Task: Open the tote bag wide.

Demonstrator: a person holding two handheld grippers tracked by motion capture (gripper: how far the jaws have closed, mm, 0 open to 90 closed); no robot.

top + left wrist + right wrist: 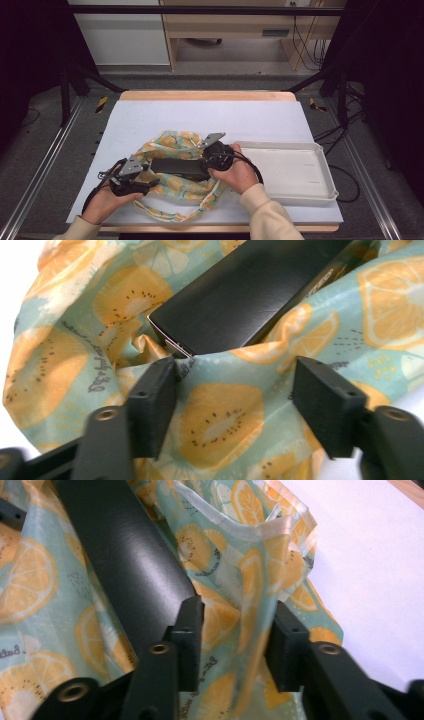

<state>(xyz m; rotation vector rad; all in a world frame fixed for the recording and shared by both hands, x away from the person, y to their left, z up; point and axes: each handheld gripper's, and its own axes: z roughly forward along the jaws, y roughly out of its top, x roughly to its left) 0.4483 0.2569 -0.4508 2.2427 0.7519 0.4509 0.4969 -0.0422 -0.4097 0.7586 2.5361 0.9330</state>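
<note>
A teal cloth bag printed with orange and kiwi slices (175, 192) lies crumpled on the white mat, with a flat black box (177, 167) resting in its opening. My left gripper (150, 182) is at the box's left end. In the left gripper view its jaws (235, 405) stand open astride a flat stretch of the bag (55, 370), just below the box's corner (245, 295). My right gripper (205, 160) is at the box's right end. There its jaws (235, 645) squeeze a bunched fold of the bag (30, 585) beside the box (125, 565).
A shallow white tray (320, 192) sits on the mat to the right of the bag, close to the right hand. The white mat (200, 117) covers the wooden table, with bare room behind the bag. Metal frame rails run along both sides.
</note>
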